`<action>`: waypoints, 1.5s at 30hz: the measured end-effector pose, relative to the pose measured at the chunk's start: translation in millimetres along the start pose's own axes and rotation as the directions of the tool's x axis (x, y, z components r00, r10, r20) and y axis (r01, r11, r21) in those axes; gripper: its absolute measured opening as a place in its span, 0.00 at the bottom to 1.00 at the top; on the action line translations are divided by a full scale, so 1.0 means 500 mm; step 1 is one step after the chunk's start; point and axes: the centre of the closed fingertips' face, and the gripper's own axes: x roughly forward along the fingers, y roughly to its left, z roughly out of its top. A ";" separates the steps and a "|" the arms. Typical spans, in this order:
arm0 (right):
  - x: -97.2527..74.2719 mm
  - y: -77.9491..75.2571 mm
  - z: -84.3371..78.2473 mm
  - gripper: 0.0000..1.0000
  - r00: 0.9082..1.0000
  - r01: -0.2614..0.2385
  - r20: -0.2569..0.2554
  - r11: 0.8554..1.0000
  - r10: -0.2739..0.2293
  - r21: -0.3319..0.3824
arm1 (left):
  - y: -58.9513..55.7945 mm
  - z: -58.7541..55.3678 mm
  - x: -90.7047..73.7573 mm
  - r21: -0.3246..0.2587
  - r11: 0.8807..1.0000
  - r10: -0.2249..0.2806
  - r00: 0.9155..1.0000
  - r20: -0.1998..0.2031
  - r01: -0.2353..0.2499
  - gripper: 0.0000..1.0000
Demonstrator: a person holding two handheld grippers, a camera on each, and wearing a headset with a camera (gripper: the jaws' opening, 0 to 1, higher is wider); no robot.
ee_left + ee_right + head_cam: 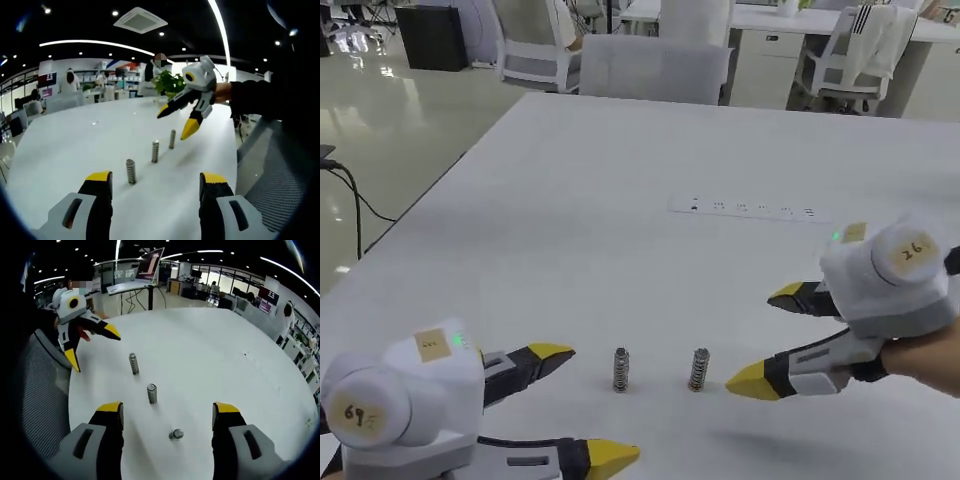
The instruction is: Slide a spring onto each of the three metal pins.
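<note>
Inspecting the white table [620, 180], found a straight row of three, each upright and apart from its neighbour: the left spring [131, 171] nearest the left gripper [156, 177], the middle spring [155, 151] beyond it, and the right spring [172, 139] farthest along, under the right gripper [176, 122]. Could not make out the pins inside the coils, these being too small to tell. Found the left gripper low over the near edge of the table, jaws spread wide with nothing between them, pointed roughly along the row, short of the left spring and not touching it. Found the right gripper carried by a hand [930, 360] above the table surface, jaws likewise spread and empty, yellow tips directed toward the row. In the head view, placed its lower yellow tip just beside the middle spring, apart from it. In the right gripper view, placed the right spring in the gap between the two spread jaws, touching neither. Noted a power strip [750, 209] set flush in the table beyond the row, and chairs [655, 68] past the far edge.
</note>
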 end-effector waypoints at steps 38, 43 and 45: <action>-0.072 0.044 -0.079 0.75 0.986 0.072 0.139 0.989 -0.090 0.130 | -0.002 0.005 -0.007 -0.027 0.999 0.027 0.999 0.019 -0.027 0.70; -0.071 0.053 -0.089 0.76 0.988 0.066 0.131 0.990 -0.082 0.127 | -0.003 0.004 -0.009 -0.034 0.999 0.033 0.999 0.024 -0.032 0.70; -0.072 0.052 -0.087 0.76 0.987 0.069 0.137 0.989 -0.087 0.129 | -0.004 0.004 -0.009 -0.037 0.999 0.035 0.999 0.026 -0.034 0.70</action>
